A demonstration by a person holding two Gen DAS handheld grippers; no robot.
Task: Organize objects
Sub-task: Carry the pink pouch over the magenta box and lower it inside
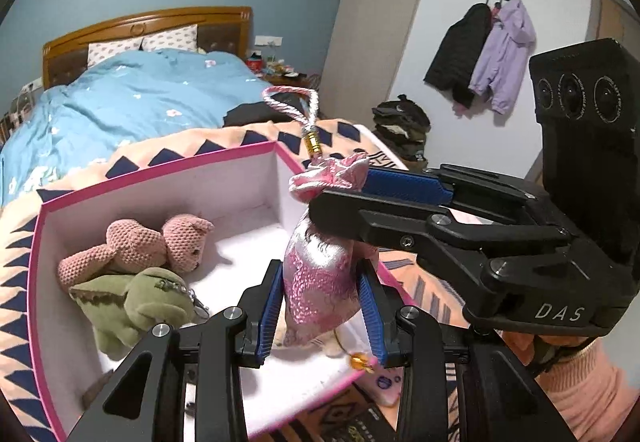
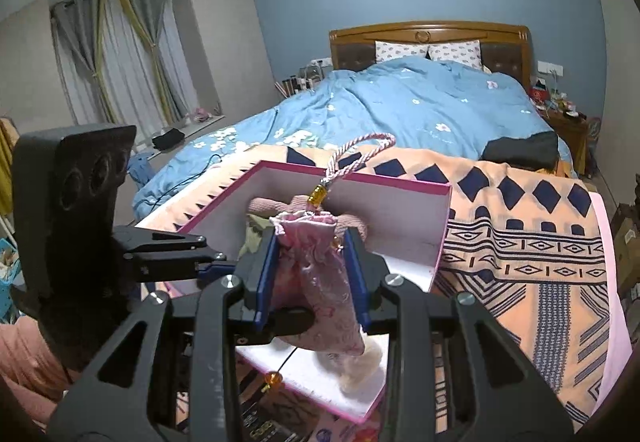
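Both tongs are gripping one pink brocade pouch point(image 1: 320, 282) between them. Left gripper point(image 1: 322, 306) is pinching the pouch's body with its blue pads point(image 1: 269, 306) pressing on either side, while the right gripper point(image 2: 312, 274) is clamping the same pouch just under its gathered neck point(image 2: 306, 226). From the left wrist view, the right gripper point(image 1: 340, 189) is reaching in from the side and crossing above the left one's fingertips. A twisted pink cord loop point(image 1: 292, 103) with a gold bead point(image 1: 313, 143) is standing up past the fingertips. Directly beneath and ahead of both tongs, a pink-edged white box point(image 1: 160, 177) is lying open on a patterned orange blanket point(image 2: 520, 242). Ahead and to the side of the left gripper, inside the box, a pink crocheted bear point(image 1: 152, 242) is lying against a green plush toy point(image 1: 136, 306). Far beyond the tongs, a blue quilt point(image 2: 400, 101) is covering the bed.
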